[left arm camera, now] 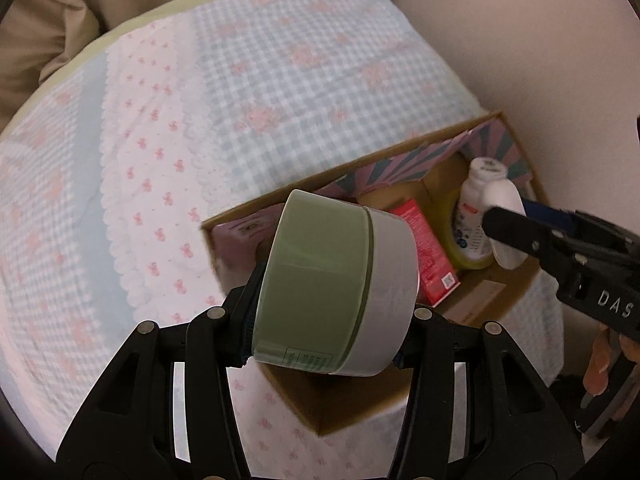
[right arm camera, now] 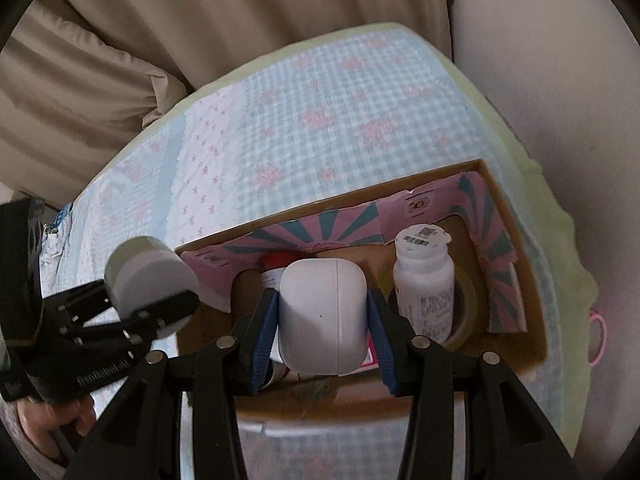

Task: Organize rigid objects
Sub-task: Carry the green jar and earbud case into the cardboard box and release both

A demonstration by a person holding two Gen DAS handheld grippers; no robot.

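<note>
in the left wrist view the left tongs [left arm camera: 332, 304] pinch a round jar [left arm camera: 336, 284] lying on its side between the blue pads, its body pale green with a thin darker seam and a wide white lid, a small printed label low on the green part. the jar hangs over the near left corner of a cardboard box [left arm camera: 256, 208] with pink and teal striped flaps, which sits on a blue checked, pink flowered cloth [left arm camera: 260, 80]. inside the box are a red carton [left arm camera: 430, 256], a white bottle [left arm camera: 476, 208] and a yellowish roll of tape [left arm camera: 466, 256]. the right tongs [left arm camera: 505, 224] reach in from the right, pinching a smooth white case [left arm camera: 505, 194] above the box. in the right wrist view the right tongs [right arm camera: 323, 312] clamp that rounded white case [right arm camera: 323, 316], with a hinge line and a tiny dark dot, over the middle of the box [right arm camera: 516, 280]. the white bottle [right arm camera: 426, 280], its cap barcoded, stands inside the tape roll [right arm camera: 468, 312]. the left tongs [right arm camera: 152, 292] hold the jar [right arm camera: 148, 276] just left of the box.
</note>
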